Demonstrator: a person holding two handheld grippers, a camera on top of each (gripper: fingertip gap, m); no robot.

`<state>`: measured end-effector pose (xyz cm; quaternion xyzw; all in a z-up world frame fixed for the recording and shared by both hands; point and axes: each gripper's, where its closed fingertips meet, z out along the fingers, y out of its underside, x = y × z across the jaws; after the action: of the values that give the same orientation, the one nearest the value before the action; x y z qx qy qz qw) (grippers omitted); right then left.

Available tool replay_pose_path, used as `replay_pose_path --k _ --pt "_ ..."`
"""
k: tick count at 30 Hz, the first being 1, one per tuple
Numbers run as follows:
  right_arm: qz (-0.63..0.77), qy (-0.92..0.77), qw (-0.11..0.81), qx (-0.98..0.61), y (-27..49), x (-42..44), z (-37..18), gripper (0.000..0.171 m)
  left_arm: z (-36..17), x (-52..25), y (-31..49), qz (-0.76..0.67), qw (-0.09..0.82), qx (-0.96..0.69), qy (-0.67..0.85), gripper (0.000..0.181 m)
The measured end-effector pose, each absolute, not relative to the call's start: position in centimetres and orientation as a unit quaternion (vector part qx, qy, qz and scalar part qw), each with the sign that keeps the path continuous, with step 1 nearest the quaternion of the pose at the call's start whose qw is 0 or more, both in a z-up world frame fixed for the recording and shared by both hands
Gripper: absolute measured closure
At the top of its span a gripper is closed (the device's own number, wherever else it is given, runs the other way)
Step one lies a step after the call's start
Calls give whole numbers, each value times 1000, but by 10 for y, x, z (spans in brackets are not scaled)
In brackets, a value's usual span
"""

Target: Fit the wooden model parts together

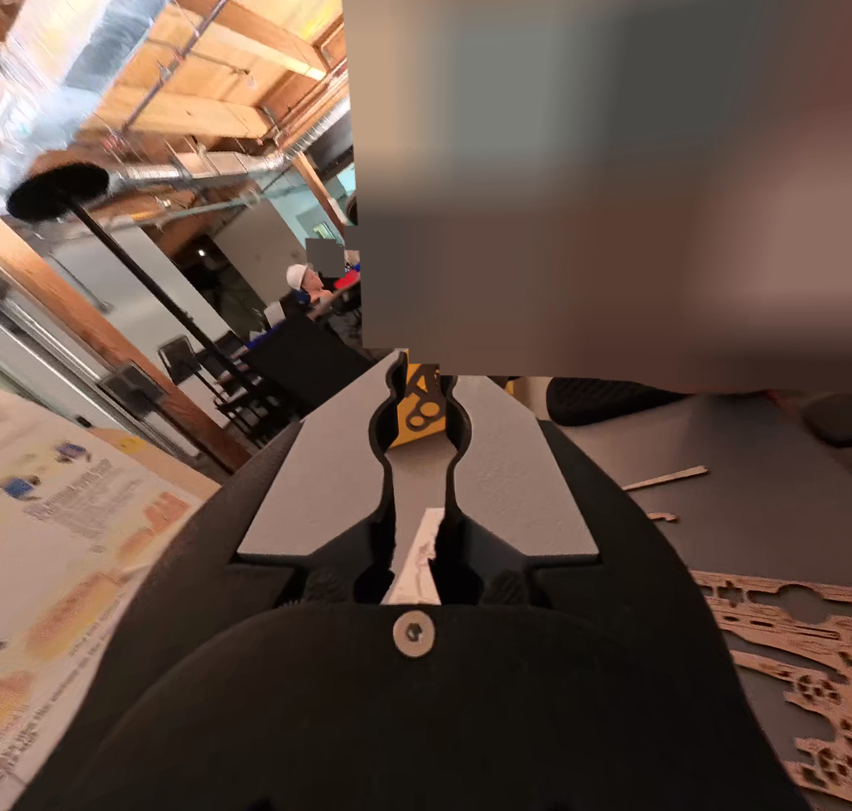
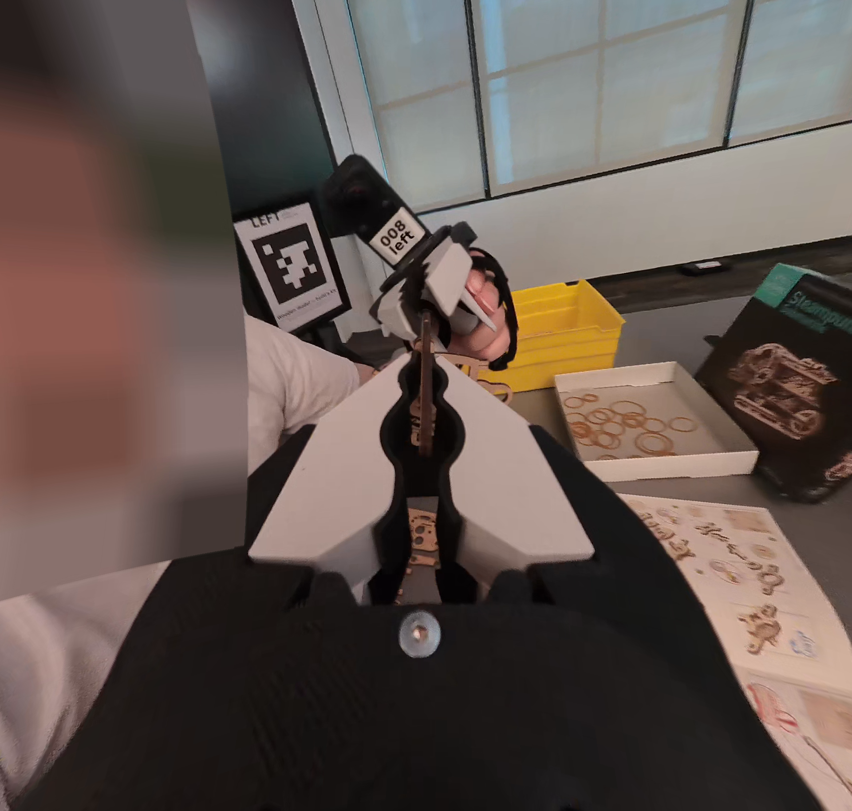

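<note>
**Two hand-held grippers, one thin wooden part between them**

Right hand-held gripper (image 2: 422, 369), frame centre, is closed to a narrow slit w/ a thin wooden part (image 2: 424, 420) edge-on between its tips. Left hand-held gripper (image 2: 426, 316), just above it in the right wrist view, is nipped on the same part's top end. In its own view the left tips (image 1: 426, 374) sit near-closed around a dark perforated piece (image 1: 424, 413).

Risk, imo: thin ply held at both ends snaps or twists if either wrist rolls; a slack pinch lets it slide out.

Grey surface (image 2: 530, 401) carries a yellow bin (image 2: 567, 327), white tray (image 2: 654, 461) of rings, dark box (image 2: 783, 397) at right, instruction sheet (image 2: 719, 604) lower right, cut-out ply sheet (image 1: 783, 627). Room: big windows, exposed timber ceiling + ducting.
</note>
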<state>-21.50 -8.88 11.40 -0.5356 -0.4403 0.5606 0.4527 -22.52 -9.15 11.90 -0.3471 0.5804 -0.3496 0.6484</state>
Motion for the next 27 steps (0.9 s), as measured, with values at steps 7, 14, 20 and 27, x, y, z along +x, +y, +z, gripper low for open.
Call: replay_pose_path --k 7,14,20,27 --pt "516 -455 479 -545 -87 -214 113 171 110 -217 -85 -392 614 -381 570 174" --pt "450 -482 525 -538 -83 -218 110 171 116 -218 -89 -447 597 -380 548 176" --pt "406 -498 563 -520 -83 -219 113 171 117 -217 -91 -463 593 -377 541 179" --pt "397 -501 580 -504 -85 -220 116 171 117 -216 -89 -446 609 -372 541 177"
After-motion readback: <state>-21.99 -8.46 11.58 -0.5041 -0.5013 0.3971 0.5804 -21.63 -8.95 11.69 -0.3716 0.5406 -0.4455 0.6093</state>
